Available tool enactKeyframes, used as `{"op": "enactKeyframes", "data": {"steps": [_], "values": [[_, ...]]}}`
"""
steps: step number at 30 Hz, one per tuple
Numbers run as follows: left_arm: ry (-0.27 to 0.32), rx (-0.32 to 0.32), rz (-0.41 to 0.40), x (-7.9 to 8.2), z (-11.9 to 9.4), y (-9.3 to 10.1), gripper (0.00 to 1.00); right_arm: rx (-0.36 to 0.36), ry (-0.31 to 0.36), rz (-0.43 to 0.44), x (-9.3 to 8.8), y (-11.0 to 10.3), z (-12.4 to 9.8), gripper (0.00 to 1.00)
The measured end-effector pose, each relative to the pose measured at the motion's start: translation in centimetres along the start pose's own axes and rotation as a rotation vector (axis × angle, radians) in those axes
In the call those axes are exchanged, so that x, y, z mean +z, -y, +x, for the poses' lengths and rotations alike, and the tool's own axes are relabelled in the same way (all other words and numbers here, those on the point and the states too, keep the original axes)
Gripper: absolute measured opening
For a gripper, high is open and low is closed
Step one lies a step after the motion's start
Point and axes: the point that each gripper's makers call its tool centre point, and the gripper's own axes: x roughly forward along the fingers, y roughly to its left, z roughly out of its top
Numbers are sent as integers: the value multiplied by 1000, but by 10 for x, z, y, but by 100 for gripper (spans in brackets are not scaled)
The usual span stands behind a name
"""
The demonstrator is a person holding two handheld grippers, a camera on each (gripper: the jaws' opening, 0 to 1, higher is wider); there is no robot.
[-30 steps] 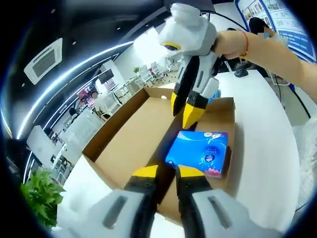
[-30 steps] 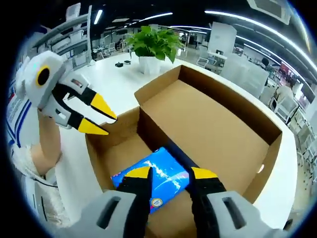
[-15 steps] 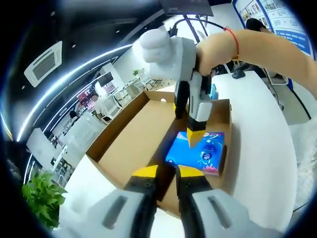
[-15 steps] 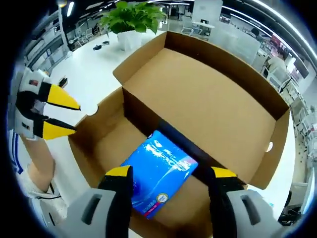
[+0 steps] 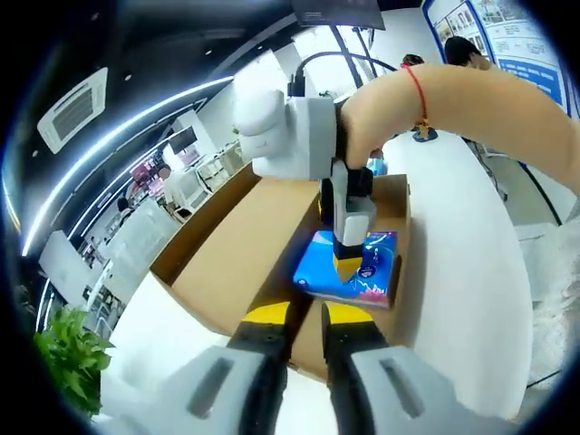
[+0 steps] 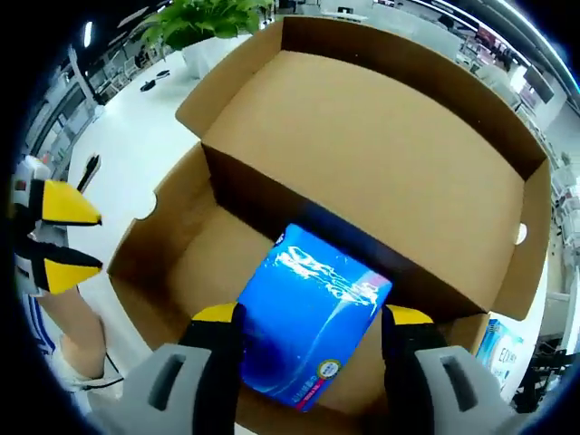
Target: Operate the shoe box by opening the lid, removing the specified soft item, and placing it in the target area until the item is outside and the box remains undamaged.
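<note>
Straddling the blue tissue pack (image 6: 313,328), the right gripper (image 6: 313,317) has its jaws spread either side of it, not yet pinching, so closing should grip the soft item. The pack lies inside the open shoe box (image 6: 163,237), lid folded back toward 12 o'clock for access. The left gripper (image 5: 303,314), jaws nearly together on nothing, waits at 6 o'clock, clear of the box

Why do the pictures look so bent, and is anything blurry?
Left gripper view: the fisheye lens curves the table edge and ceiling lights; the box is sharp. Right gripper view: the blue pack is crisp, the plant softer, the box lid bowed.
</note>
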Motion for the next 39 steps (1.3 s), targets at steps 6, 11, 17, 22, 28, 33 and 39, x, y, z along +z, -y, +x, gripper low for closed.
{"op": "enactKeyframes", "data": {"steps": [6, 11, 17, 22, 28, 33, 39], "values": [[39, -9, 1, 7, -4, 1, 13, 19, -28, 41, -6, -8, 8, 71], [55, -17, -1, 9, -4, 3, 13, -5, -49, 89, -9, -4, 17, 74], [57, -27, -5, 9, -1, 4, 13, -28, -67, 148, -11, 0, 26, 76], [36, -42, -14, 4, 4, 6, 12, -41, -83, 184, -11, 3, 33, 78], [-11, -40, -25, -8, 5, 5, 12, -49, -107, 220, -12, 6, 40, 81], [-28, -44, -19, -10, 6, 7, 12, -42, -124, 255, -15, 7, 47, 83], [-59, -59, -8, -15, 10, 10, 12, -27, -137, 297, -17, 7, 51, 83]]}}
